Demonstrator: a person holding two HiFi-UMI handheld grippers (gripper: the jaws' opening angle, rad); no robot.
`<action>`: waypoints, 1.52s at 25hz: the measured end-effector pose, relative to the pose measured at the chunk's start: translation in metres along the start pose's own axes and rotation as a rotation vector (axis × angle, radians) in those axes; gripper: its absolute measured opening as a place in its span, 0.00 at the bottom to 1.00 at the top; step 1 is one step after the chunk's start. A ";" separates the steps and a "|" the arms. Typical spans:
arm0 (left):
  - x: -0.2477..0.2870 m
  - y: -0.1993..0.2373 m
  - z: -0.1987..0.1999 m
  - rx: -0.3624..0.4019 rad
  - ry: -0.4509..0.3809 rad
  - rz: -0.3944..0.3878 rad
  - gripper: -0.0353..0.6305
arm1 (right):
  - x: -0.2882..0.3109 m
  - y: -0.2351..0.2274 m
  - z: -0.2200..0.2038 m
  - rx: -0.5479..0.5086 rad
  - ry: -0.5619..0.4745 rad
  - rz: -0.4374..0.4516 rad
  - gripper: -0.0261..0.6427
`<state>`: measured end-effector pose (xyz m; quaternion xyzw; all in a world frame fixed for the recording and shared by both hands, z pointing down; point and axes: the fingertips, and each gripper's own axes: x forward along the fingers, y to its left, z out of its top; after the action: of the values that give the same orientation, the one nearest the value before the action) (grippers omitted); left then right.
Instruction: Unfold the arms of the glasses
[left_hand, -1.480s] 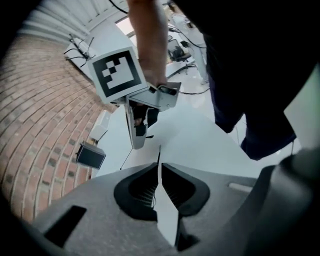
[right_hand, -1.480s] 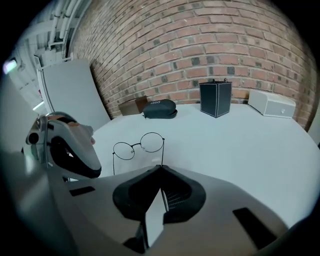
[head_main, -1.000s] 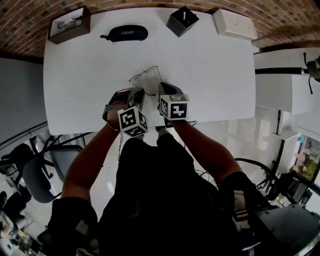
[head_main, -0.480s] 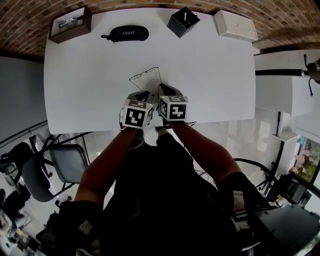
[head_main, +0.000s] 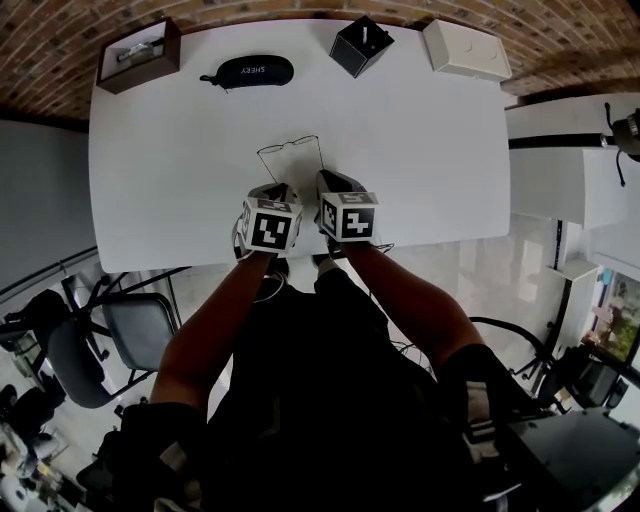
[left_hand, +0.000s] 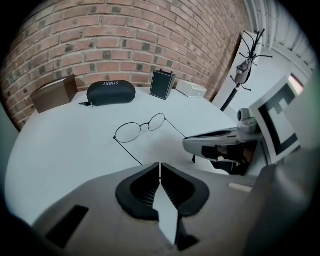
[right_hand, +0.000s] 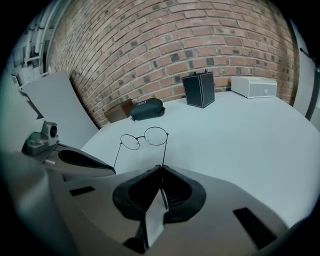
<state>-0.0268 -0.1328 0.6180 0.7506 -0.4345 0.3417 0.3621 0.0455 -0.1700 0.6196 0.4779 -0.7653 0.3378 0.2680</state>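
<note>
The glasses lay on the desk, both arms swung out, the right claw pinching one arm's tip, seemingly to steady the frame, while the left claw sat pressed together, empty, beside the other.

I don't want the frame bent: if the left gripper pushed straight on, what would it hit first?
Probably the table, between the open arms of the glasses, before the lenses; depth is unclear.
</note>
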 end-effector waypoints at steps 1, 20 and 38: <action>-0.001 0.000 -0.001 0.013 0.013 -0.004 0.08 | 0.000 -0.001 0.000 -0.003 0.000 0.002 0.06; -0.013 0.032 -0.004 0.275 0.084 0.092 0.08 | 0.002 0.002 -0.002 -0.127 0.029 0.026 0.06; 0.002 -0.018 -0.011 0.190 -0.002 -0.005 0.08 | -0.017 0.008 -0.016 -0.243 0.033 0.072 0.23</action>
<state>-0.0118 -0.1178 0.6211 0.7829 -0.3985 0.3799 0.2897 0.0458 -0.1460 0.6152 0.4084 -0.8128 0.2600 0.3239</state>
